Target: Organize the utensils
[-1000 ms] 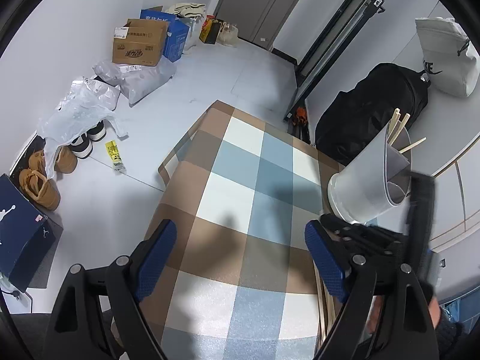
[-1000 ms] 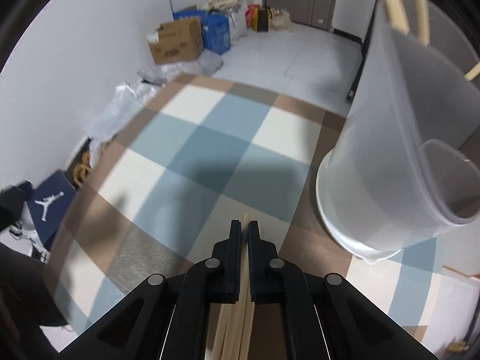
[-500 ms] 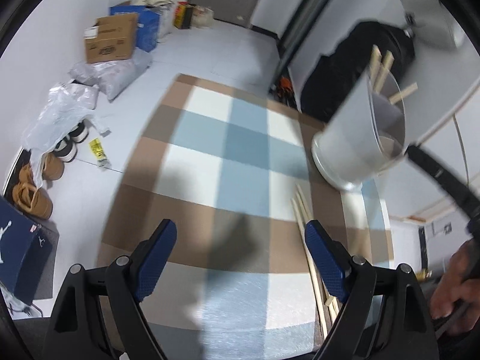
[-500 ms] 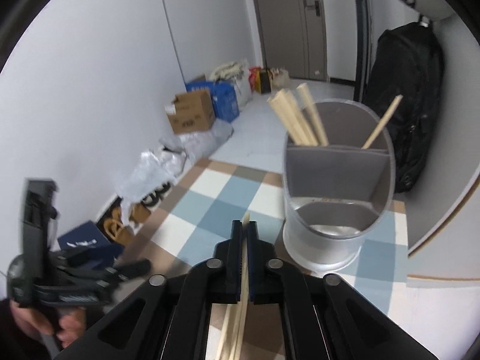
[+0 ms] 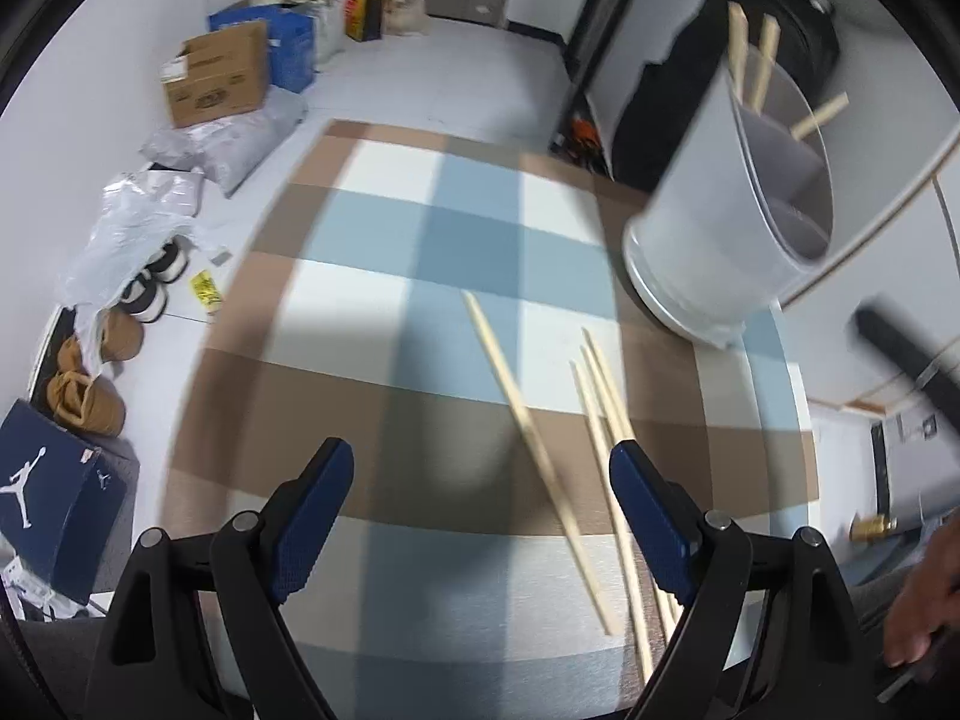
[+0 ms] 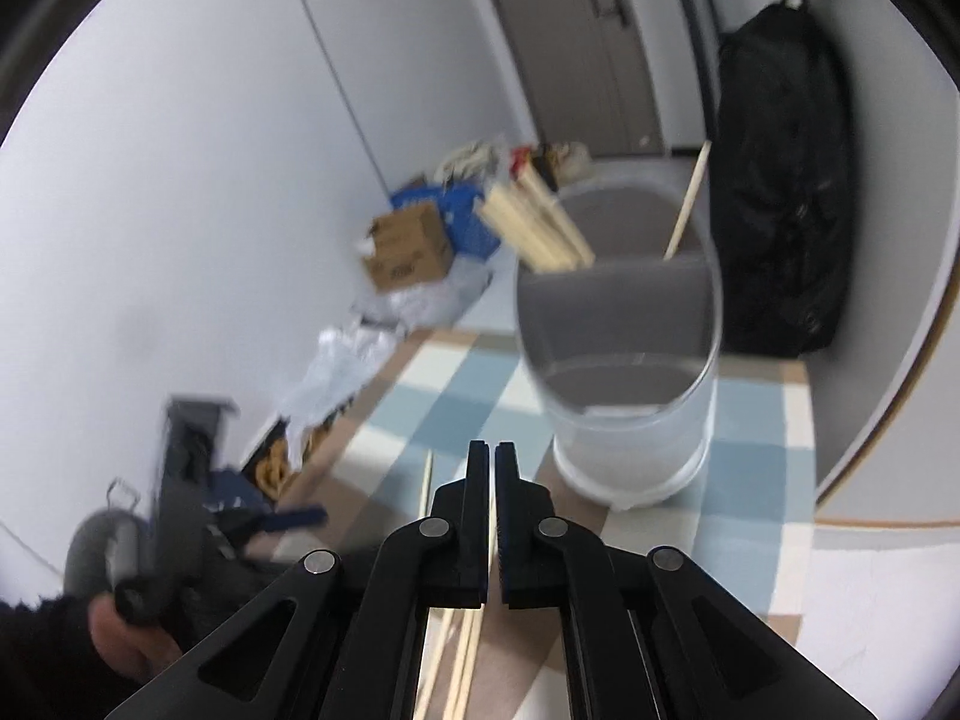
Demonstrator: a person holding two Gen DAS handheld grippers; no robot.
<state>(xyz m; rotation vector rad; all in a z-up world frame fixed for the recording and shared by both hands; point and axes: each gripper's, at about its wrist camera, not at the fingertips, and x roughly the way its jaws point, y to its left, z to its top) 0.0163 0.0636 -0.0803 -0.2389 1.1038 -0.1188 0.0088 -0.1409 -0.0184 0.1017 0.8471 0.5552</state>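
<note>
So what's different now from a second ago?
The right gripper lifted up and back from the table, so the holder now looks farther off. The left gripper shifted, and loose chopsticks on the table came into its view. The fingers stayed the same: right shut, left open. The holder stayed put.

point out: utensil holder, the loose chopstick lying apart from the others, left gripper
utensil holder (image 5: 708, 228), left wrist view, on its outer wall.
loose chopstick (image 5: 528, 426), left wrist view, mid-shaft, lying on the checked cloth.
left gripper (image 5: 480, 516), left wrist view, midway between its open blue-padded fingertips.
</note>
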